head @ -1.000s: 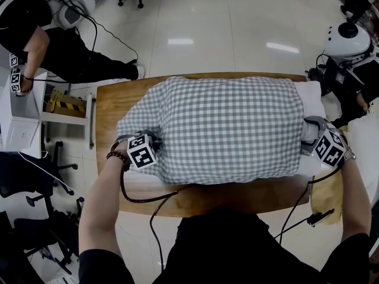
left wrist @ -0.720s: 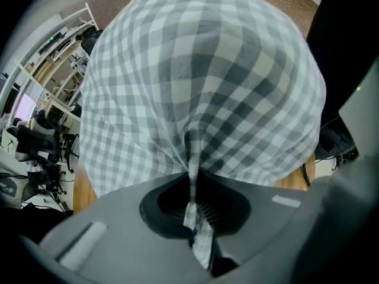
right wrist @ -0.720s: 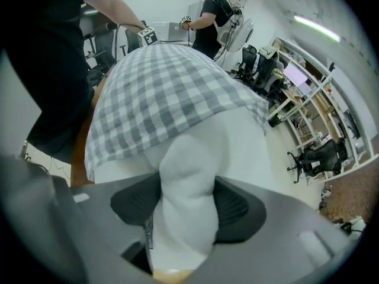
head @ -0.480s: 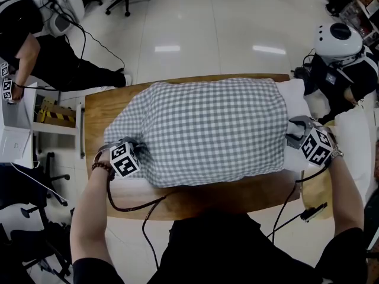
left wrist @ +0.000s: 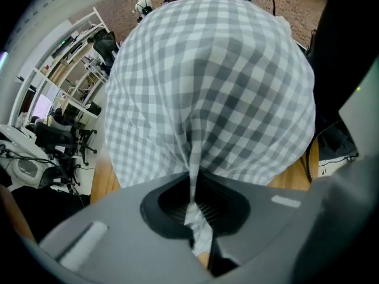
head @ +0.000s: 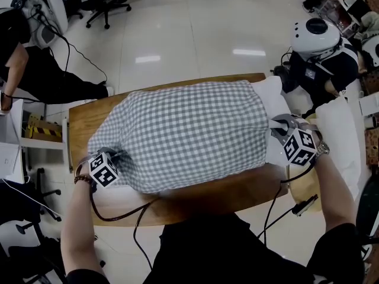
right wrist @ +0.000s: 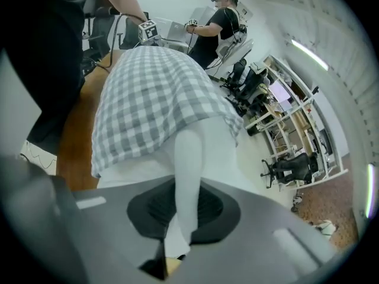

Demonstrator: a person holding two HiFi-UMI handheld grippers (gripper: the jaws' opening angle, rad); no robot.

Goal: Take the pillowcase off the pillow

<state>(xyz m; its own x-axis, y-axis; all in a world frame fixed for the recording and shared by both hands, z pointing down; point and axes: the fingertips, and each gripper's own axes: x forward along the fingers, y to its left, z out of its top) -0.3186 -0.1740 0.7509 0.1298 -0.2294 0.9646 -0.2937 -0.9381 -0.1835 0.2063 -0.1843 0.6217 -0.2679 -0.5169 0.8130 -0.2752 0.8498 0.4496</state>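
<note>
Both grippers have lifted a little since the earlier frames, each drawing cloth up with it, and the pillow sits further left in the head view.

Left gripper [left wrist: 190, 194]: fingers closed tight on a thin fold of the pillowcase [head: 183, 132] at its near-left corner. The cloth rises from the fingers in one narrow pleat, then fans out wide.

Right gripper [right wrist: 180, 218]: fingers have just been closing and now pinch a ridge of the pillow [head: 273, 105] at its bare right end.

Pillowcase: woven gingham, grey and white checks, soft, with shallow creases. It covers most of the pillow, with its open hem at the right.

Pillow: plain white, smooth, plump. Only the right end pokes out past the hem.

Counter [head: 207, 197]: brown wood, rectangular, with a rounded near edge. The pillow lies lengthwise, left to right, across it.

Each gripper carries a cube [head: 103, 169] with black-and-white square markers. A dark cable [head: 118, 215] loops from the left gripper over the near edge.
</note>
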